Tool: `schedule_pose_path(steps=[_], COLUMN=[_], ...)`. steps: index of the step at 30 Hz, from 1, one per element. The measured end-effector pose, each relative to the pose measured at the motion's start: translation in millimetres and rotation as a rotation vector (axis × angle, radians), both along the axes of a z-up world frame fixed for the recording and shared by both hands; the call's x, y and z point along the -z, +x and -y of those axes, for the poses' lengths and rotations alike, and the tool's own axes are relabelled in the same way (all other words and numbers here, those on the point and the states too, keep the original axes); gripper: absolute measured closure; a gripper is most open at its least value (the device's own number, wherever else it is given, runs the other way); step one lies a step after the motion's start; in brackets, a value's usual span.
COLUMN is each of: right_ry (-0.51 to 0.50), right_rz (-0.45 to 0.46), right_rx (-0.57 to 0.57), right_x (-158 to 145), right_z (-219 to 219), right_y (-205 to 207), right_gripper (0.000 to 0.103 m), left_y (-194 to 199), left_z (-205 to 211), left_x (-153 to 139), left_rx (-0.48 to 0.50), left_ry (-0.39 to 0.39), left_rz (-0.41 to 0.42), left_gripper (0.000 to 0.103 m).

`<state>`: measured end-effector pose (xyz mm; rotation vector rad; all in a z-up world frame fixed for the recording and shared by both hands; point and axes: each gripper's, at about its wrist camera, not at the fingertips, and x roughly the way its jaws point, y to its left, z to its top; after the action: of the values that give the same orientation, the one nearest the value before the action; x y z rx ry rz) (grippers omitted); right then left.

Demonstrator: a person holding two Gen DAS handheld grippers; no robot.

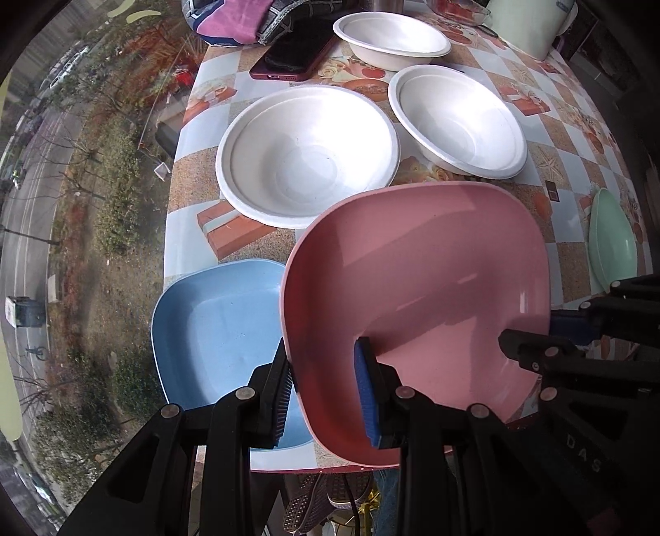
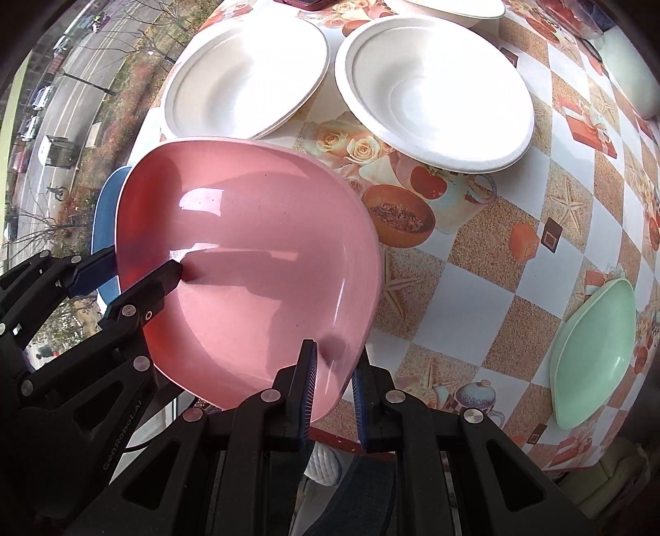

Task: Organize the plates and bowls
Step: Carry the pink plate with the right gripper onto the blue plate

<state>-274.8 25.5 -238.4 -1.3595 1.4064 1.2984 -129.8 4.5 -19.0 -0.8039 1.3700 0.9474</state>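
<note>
A pink square plate [image 1: 416,288] [image 2: 255,264] hangs tilted above the table's near edge, held from two sides. My left gripper [image 1: 326,396] is shut on its left rim, and my right gripper [image 2: 334,391] is shut on the opposite rim. Each wrist view also shows the other gripper: the right gripper [image 1: 544,330] and the left gripper [image 2: 132,264]. A blue square plate [image 1: 214,330] [image 2: 105,214] lies on the table beside and partly under the pink one. Three white paper bowls [image 1: 307,156] [image 1: 458,119] [image 1: 392,37] stand further back. A green plate [image 1: 610,243] [image 2: 594,354] lies at the right.
The patterned tablecloth [image 1: 577,136] covers the table, whose left edge meets a window over a street. A dark phone [image 1: 293,53], folded cloth [image 1: 247,16] and a pale container [image 1: 532,24] sit at the far end. Shoes show below the near edge.
</note>
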Motion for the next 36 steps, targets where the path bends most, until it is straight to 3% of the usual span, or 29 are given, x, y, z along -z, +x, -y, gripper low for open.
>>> schedule_pose_path(steps=[22,36], right_ry=[0.052,0.004], right_rz=[-0.085,-0.139], right_rx=[-0.133,-0.172], right_x=[-9.5,20.2], right_z=[9.3,11.8], right_y=[6.9,28.9], right_gripper=[0.084,0.084], left_y=[3.0,-4.0], left_z=[-22.0,-32.5], left_x=[7.0,27.4], left_rx=[-0.200,-0.281], left_ry=[0.052,0.064], left_rz=[-0.039,-0.075], left_gripper=[0.071,0.071])
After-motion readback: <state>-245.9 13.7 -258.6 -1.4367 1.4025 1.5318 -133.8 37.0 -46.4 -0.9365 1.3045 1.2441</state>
